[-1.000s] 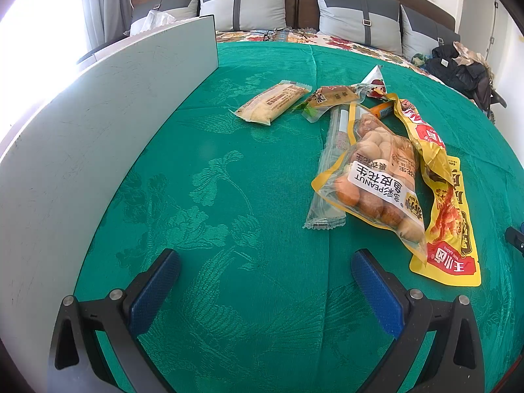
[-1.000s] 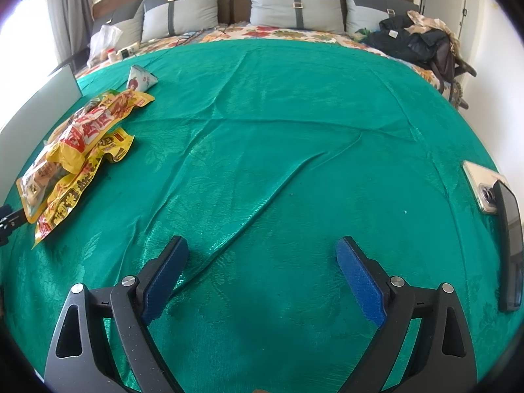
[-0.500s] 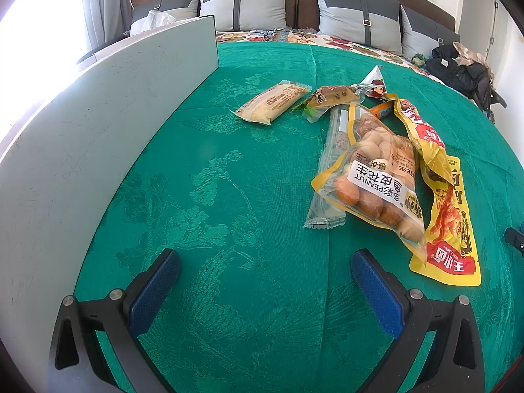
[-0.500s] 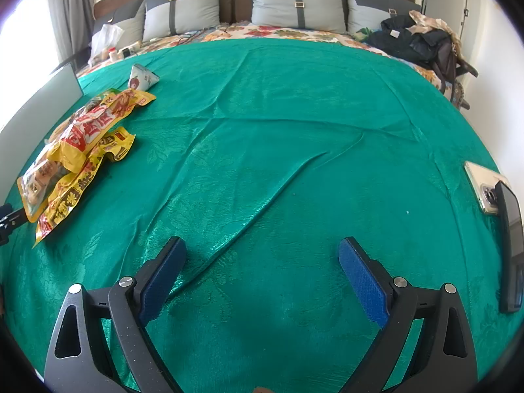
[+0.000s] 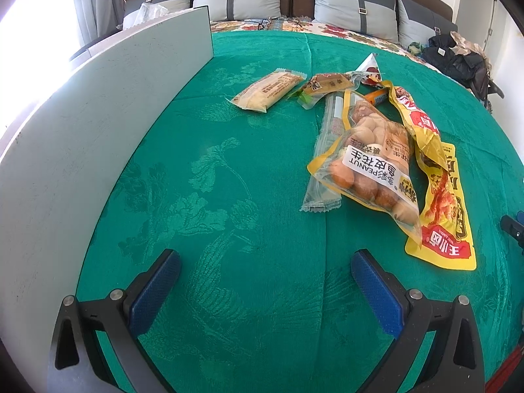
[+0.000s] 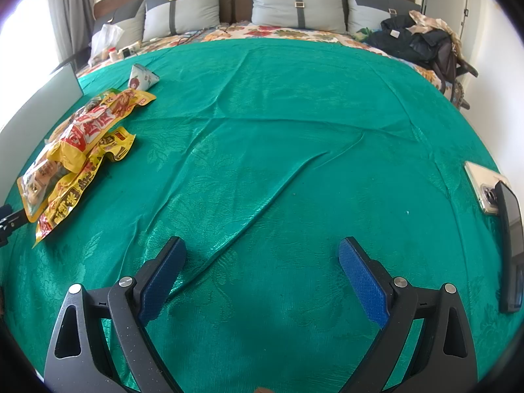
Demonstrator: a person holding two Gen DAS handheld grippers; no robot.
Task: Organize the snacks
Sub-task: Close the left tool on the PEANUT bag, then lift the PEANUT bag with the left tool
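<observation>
Both views were bright with daylight that entered from a window [image 5: 29, 6] at the upper left, where the picture was blown out to white. The white panel [image 5: 82, 124] on the left caught this light evenly. The green bedspread [image 6: 278, 131] showed a soft sheen along its creases, strongest near the bottom of the right wrist view, and shadows were faint. Plastic snack wrappers [image 5: 370, 163] carried small glints. Fisheye distortion bent straight lines toward the edges, and dark vignetting filled the corners. Focus was sharp in the centre; the far pillows [image 6: 294, 3] were slightly softer.
</observation>
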